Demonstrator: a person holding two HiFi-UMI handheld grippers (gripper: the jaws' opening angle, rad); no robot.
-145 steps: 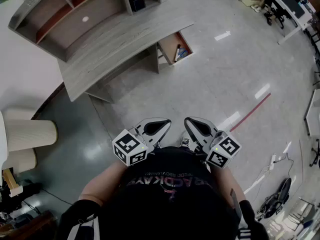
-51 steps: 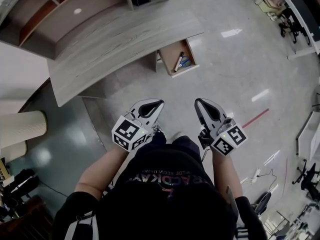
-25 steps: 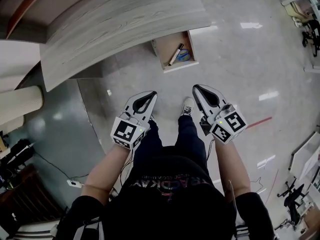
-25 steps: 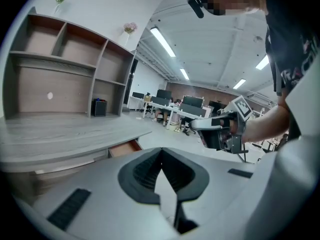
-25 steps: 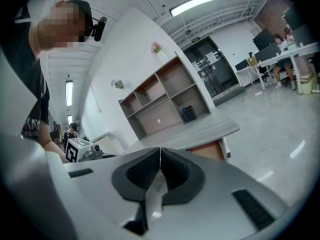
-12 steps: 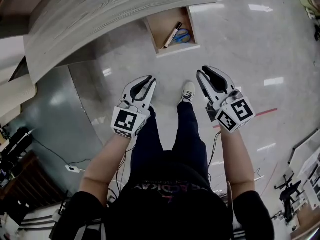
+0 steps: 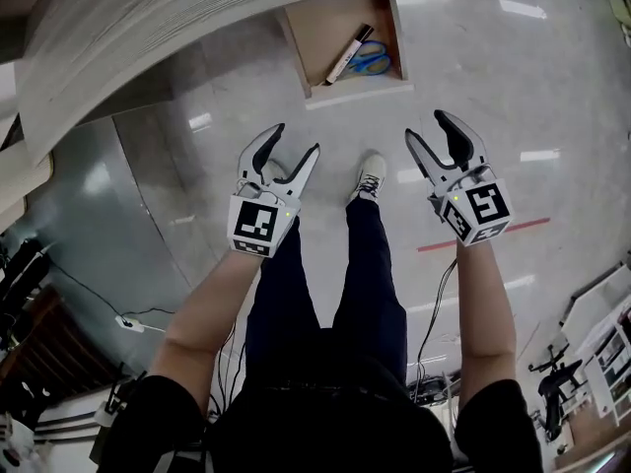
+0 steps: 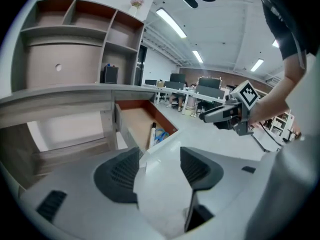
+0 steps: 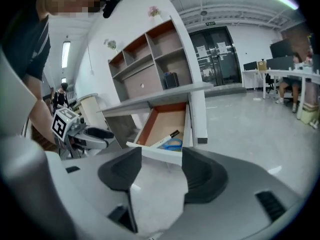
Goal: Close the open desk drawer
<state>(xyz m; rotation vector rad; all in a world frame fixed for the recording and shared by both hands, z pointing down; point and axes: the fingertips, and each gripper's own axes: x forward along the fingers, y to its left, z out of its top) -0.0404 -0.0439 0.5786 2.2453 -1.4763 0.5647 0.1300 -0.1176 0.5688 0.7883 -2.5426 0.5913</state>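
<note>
Left claw (image 7: 296,141): spread wide, nothing between the jaws; they have just been opening. Pointed forward and downward.
Right claw (image 7: 429,128): likewise spread and empty, jaws just been opening, same downward tilt.
Drawer (image 7: 360,91): pulled out from under the desk (image 7: 197,8), well short of shut. A marker pen (image 7: 345,55) and blue scissors (image 7: 373,60) lie inside.
Key relation: drawer sits ahead of both claws and between them, apart from either. Its pale front panel faces the person and runs crosswise. The slide direction is straight away, back under the desk.
Nearer claw: judged the right. Its own view has the front panel centred just beyond the jaws, while the left gripper view catches only the drawer's near corner. The margin is small and the wide-angle lens makes it hard to be sure.
Next move, judged: bring a claw up flat against the front panel, then push along the slide line.
Surface: glossy pale floor (image 7: 197,166) with glare patches; one shoe (image 7: 370,175) is planted between the claws, short of the drawer.
Room: open office, with a shelf unit (image 8: 75,44) standing on the desk and work tables with monitors further back.
</note>
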